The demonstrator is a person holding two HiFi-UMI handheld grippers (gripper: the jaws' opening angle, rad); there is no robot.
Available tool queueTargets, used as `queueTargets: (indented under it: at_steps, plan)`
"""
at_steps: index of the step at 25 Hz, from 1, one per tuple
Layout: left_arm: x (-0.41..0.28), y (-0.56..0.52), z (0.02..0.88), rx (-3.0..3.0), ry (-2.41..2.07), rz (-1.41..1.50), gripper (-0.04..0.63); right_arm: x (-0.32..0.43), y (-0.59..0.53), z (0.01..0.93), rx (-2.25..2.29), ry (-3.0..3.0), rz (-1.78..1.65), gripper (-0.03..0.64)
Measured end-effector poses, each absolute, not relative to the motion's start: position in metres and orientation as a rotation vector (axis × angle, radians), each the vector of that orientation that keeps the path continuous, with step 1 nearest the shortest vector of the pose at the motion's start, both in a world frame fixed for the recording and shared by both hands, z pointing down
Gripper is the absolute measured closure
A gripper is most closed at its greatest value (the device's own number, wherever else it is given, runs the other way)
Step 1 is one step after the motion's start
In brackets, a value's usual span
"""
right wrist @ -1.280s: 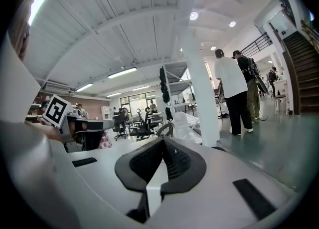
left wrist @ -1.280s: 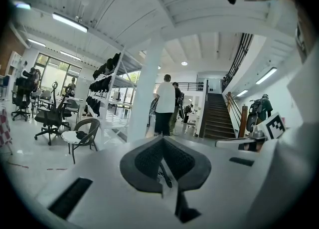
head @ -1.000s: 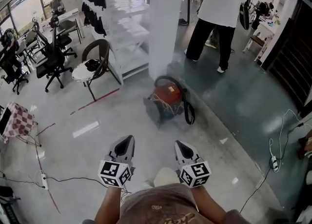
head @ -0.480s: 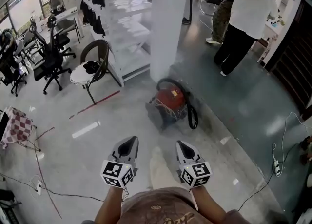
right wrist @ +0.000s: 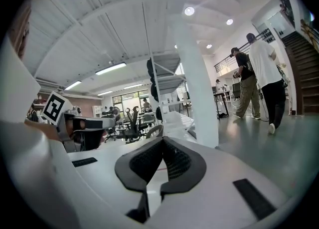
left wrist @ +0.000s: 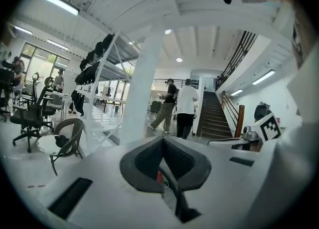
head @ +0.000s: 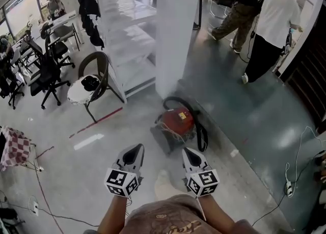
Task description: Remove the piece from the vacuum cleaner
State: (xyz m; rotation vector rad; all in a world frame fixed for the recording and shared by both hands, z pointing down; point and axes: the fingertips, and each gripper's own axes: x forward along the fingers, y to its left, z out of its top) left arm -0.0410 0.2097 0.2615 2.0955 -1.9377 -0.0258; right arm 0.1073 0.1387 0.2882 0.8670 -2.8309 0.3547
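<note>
Red body, black hose: the vacuum cleaner (head: 178,122) stands on the polished floor at the foot of the white pillar (head: 175,34), with the hose (head: 201,132) looped round its right side. Compared with one second ago, the unit sits lower in the head view and closer to the two grippers, so the operator has stepped toward it; one shoe (head: 163,184) shows between the forearms. The two people in the background have moved further off to the upper right. Neither gripper has changed. The left gripper (head: 134,152) and the right gripper (head: 189,154) are both held forward at waist level, well apart from the vacuum cleaner, each with its jaws pressed fully together and nothing between them. The left gripper view confirms closed, empty jaws, with a sliver of the red body visible just past them; the right gripper view shows the same closed state and looks across bare floor. Judgement: the approach is under way and removal has not begun. Which piece is to come off cannot be told from here. The jaws must be opened before any contact.
</note>
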Motion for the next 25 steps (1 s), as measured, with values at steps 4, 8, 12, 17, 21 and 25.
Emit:
queueTargets:
  at_steps: [4, 8, 12, 17, 21, 25]
  plan:
    - [-0.062, 0.154, 0.258, 2.103, -1.931, -0.037, 0.594, 0.084, 0.087, 0.285, 0.863, -2.83, 0.349, 0.617]
    - [-0.076, 0.11, 0.258, 2.107, -1.935, -0.051, 0.594, 0.07, 0.044, 0.289, 0.853, -2.825, 0.344, 0.617]
    - [-0.09, 0.084, 0.259, 2.103, -1.926, -0.059, 0.594, 0.055, 0.018, 0.286, 0.873, -2.831, 0.377, 0.617]
    - [-0.102, 0.059, 0.258, 2.123, -1.877, -0.048, 0.594, 0.04, -0.001, 0.282, 0.909, -2.822, 0.413, 0.617]
    - [-0.113, 0.04, 0.256, 2.157, -1.824, -0.039, 0.594, 0.031, -0.011, 0.279, 0.956, -2.814, 0.422, 0.617]
    - [-0.123, 0.025, 0.25, 2.211, -1.749, -0.049, 0.593, 0.016, -0.013, 0.281, 0.955, -2.82, 0.451, 0.617]
